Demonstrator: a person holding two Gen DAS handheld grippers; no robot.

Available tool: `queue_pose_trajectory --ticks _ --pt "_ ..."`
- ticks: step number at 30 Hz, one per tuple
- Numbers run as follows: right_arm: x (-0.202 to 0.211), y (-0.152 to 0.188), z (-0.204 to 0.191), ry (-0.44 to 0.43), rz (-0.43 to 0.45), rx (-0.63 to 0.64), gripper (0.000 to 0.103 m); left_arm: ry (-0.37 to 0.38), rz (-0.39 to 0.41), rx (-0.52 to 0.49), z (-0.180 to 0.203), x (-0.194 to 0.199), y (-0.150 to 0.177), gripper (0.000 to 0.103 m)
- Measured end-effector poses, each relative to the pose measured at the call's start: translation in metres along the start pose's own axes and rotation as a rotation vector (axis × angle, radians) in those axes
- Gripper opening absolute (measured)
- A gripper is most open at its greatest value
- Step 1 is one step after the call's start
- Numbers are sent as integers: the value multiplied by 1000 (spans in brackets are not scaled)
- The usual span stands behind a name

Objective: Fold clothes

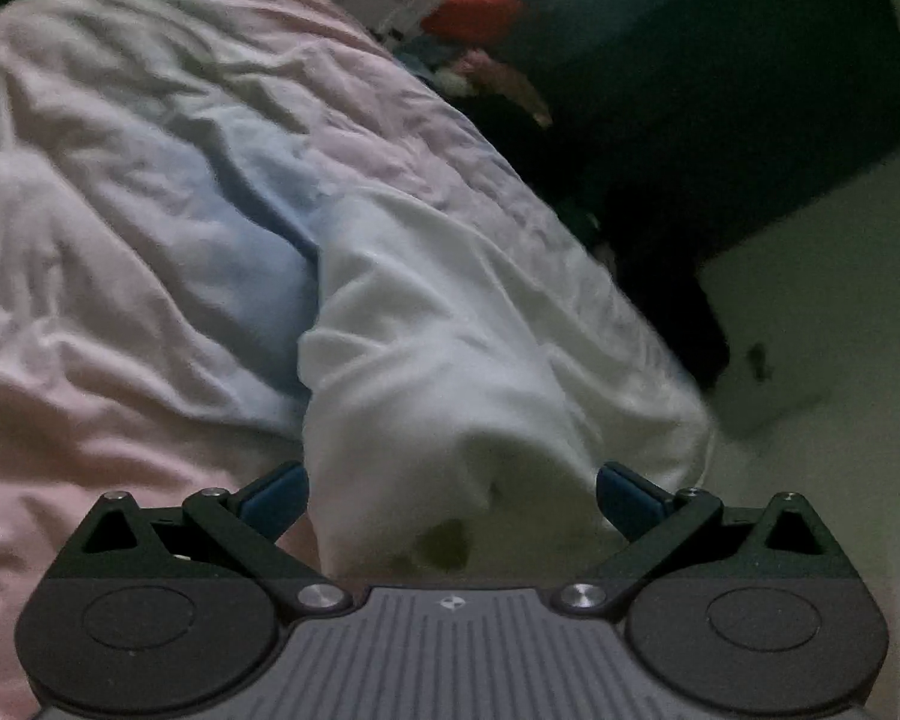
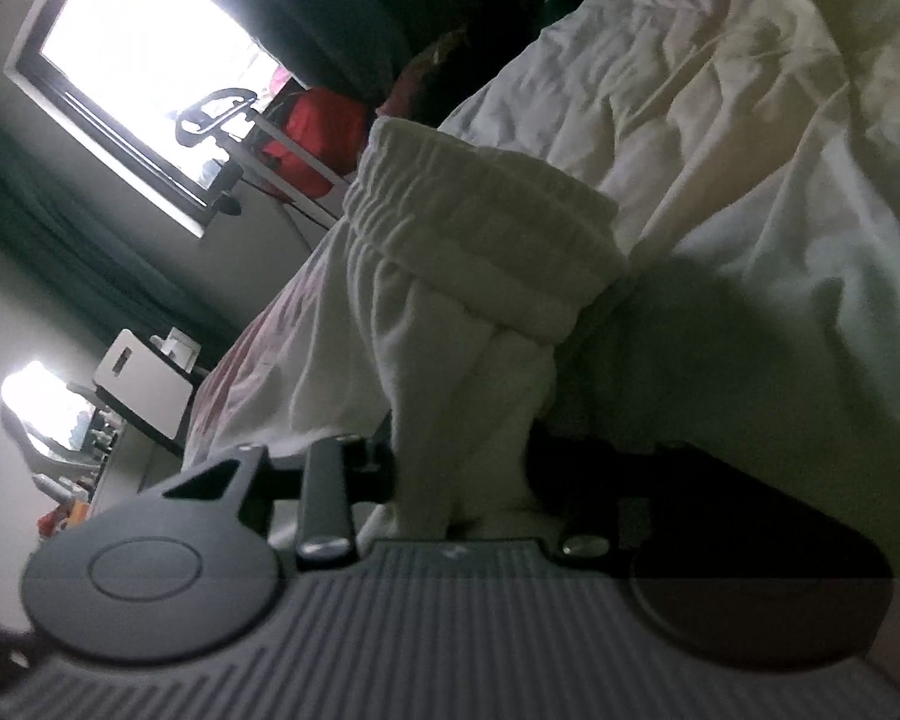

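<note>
The white sweatpants (image 2: 480, 276) lie along the bed (image 1: 90, 240), elastic waistband (image 2: 426, 180) at the far end. The right gripper (image 2: 462, 480) pinches their bunched fabric, while the left gripper (image 1: 453, 504) stands spread around their near end.

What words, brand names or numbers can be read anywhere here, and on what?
None can be read.
Left claw: a small pale emblem on its body, a symbol, not letters.
Right claw: the same spot is blurred.
White garment: no print showing.
</note>
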State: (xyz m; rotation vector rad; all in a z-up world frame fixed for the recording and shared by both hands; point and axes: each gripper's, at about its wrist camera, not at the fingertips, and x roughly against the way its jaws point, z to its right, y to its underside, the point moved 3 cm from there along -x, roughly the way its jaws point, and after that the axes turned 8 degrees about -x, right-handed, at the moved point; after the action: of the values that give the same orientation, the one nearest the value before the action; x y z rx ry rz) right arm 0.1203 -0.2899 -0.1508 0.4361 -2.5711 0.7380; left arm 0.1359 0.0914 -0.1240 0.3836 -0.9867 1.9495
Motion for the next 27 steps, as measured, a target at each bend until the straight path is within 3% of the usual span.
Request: queue_pose_trajectory --ticks 2,5,10,13,16,18,19,23,25,27 --pt "-1 0 0 0 0 -6 42 -2 21 72 -10 -7 -5 103" --pt "-2 0 2 2 -3 -12 42 -23 38 52 -12 -24 -8 103" --pt "-2 0 7 -16 -8 -45 43 39 27 86 -14 -35 -11 103" --pt "-4 -1 12 -28 -28 -98 51 74 21 147 -24 -38 -12 103" --pt "-8 -1 15 -26 -50 -133 66 82 22 173 -27 -39 -12 103" --pt "-11 0 15 -36 -51 -141 86 81 28 167 -26 -39 -12 103" --pt "-13 0 14 -37 -50 -141 87 83 29 162 -25 -40 -11 102" --pt "-27 7 9 -13 -68 -83 84 87 11 150 -24 -45 -12 96" --pt "-26 10 1 7 -49 -10 70 93 15 144 -22 -44 -13 87" --pt "-17 9 -5 5 -18 15 48 61 29 69 -12 -40 -13 79"
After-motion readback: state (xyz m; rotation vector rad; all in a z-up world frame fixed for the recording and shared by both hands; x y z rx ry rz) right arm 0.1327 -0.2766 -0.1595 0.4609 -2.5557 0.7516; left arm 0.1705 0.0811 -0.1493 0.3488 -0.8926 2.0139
